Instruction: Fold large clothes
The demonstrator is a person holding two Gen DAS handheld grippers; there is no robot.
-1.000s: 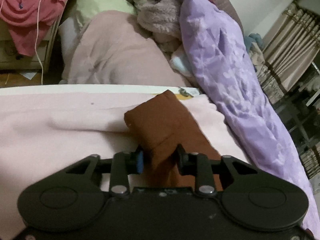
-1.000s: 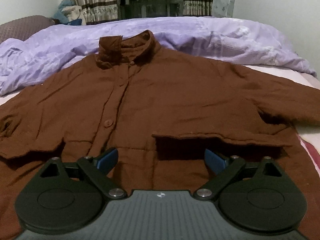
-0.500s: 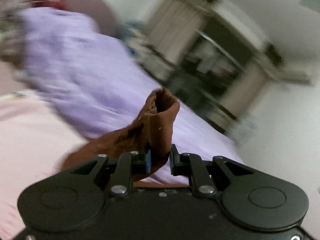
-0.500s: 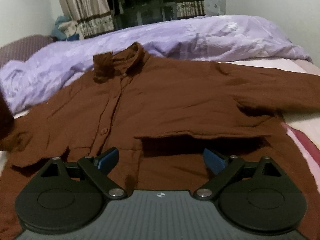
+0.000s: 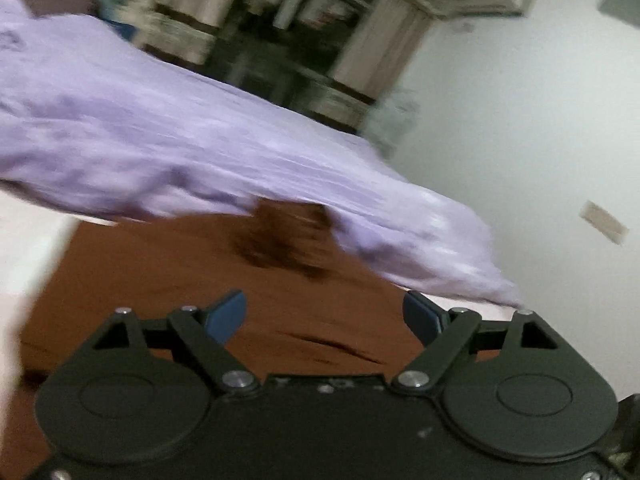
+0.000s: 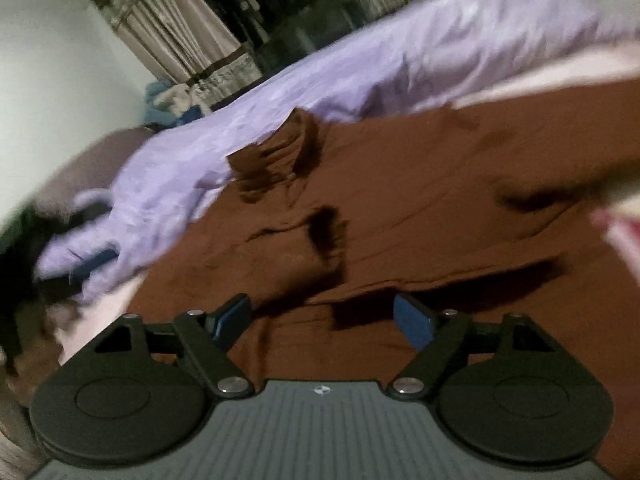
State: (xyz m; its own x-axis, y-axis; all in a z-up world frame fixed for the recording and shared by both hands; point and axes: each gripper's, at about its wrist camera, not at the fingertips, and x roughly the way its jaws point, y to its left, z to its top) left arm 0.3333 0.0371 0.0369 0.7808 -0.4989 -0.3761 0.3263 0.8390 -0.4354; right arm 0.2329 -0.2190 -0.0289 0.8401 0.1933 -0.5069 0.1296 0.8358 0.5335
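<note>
A brown button-up jacket (image 6: 400, 208) lies flat on the bed, collar (image 6: 280, 152) toward the purple quilt. Its left sleeve (image 6: 304, 248) now lies folded across the chest. My right gripper (image 6: 324, 318) is open and empty, low over the jacket's lower front. In the blurred left wrist view my left gripper (image 5: 325, 316) is open and empty above the jacket (image 5: 168, 272), with the collar (image 5: 288, 236) ahead of it. The left gripper shows as a dark blur at the left edge of the right wrist view.
A purple quilt (image 6: 360, 72) is bunched along the far side of the jacket; it also shows in the left wrist view (image 5: 160, 136). A pink sheet (image 6: 100, 312) covers the bed. Curtains and dark shelves (image 6: 240, 32) stand behind, with a white wall (image 5: 540, 120) to the right.
My left gripper carried the sleeve cuff up and across the jacket, then opened and let it go. The sleeve now lies on the chest. Both views have swung and tilted.
</note>
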